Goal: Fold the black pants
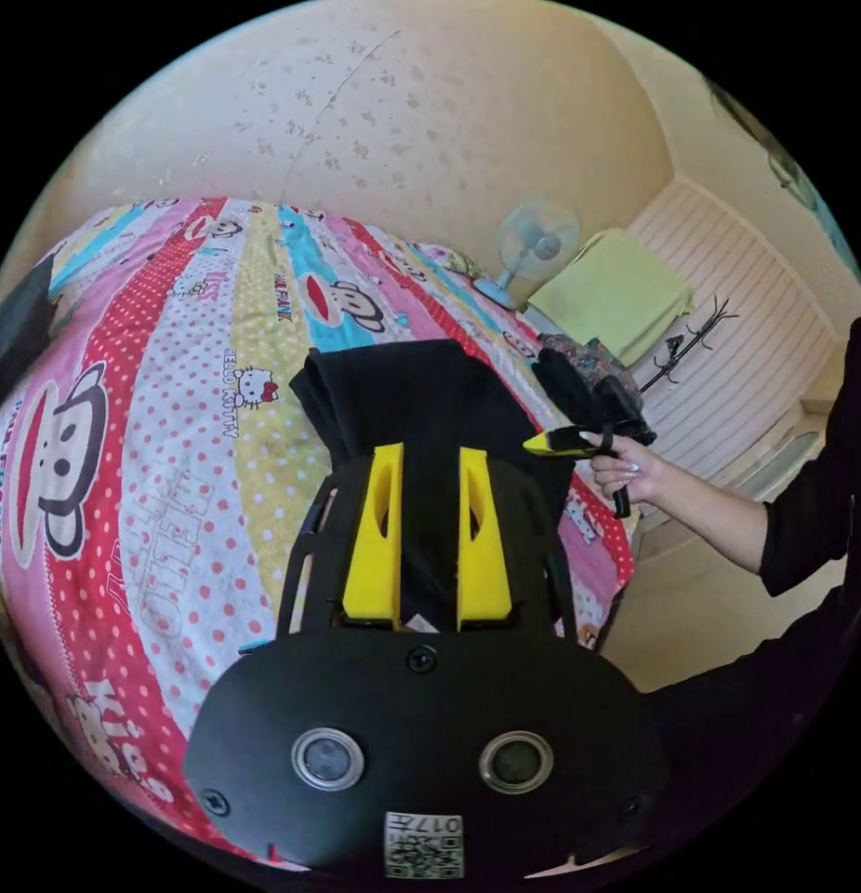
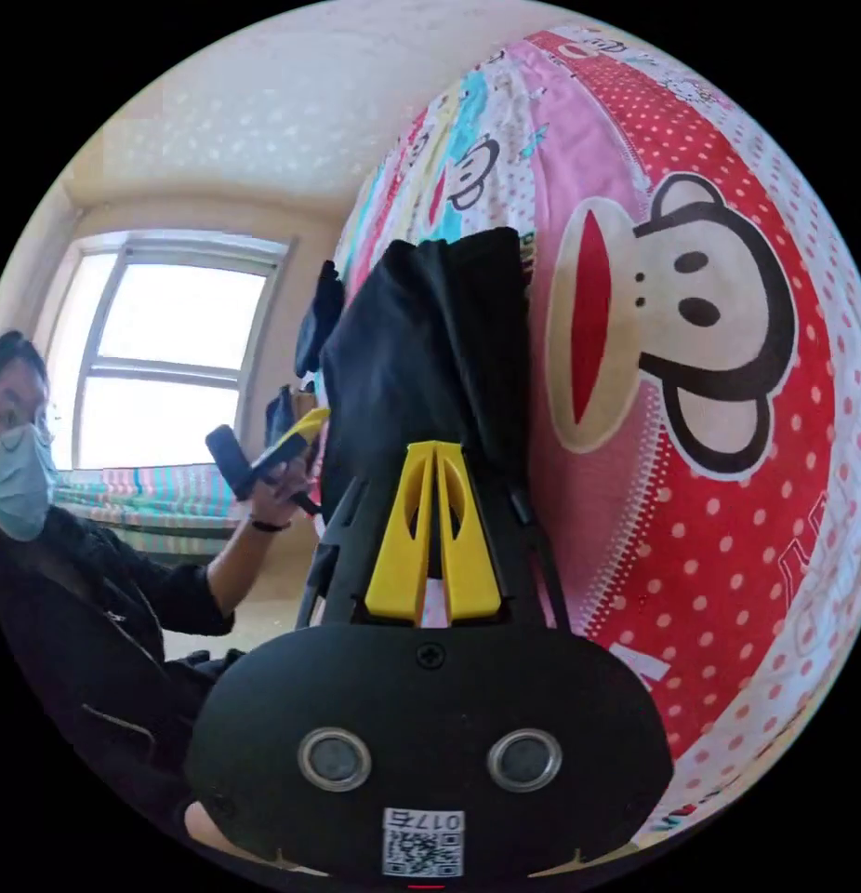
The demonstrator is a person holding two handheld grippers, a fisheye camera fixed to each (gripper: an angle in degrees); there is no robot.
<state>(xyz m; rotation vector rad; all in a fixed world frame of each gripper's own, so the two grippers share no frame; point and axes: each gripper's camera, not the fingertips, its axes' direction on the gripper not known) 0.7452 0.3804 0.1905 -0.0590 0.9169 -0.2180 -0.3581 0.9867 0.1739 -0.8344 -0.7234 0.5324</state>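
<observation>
The black pants (image 1: 421, 395) lie bunched on the cartoon bedsheet (image 1: 170, 484), near the bed's side edge. My left gripper (image 1: 432, 451) has its yellow jaws held slightly apart, with a thick fold of the black cloth pressed between them. The right gripper (image 1: 553, 443) shows in the left gripper view in a person's hand, at the pants' other edge. In the right gripper view, the right gripper (image 2: 435, 448) is shut, its jaw tips pinching the near edge of the pants (image 2: 430, 344). The left gripper (image 2: 300, 430), held in a hand, sits at the pants' far side.
A person in a black top (image 2: 68, 595) stands beside the bed. A fan (image 1: 533, 246), a green cloth (image 1: 612, 293) and a coat rack (image 1: 686, 344) stand past the bed's far corner. A window (image 2: 170, 344) is behind the person. A dark item (image 1: 17, 326) lies at the bed's left edge.
</observation>
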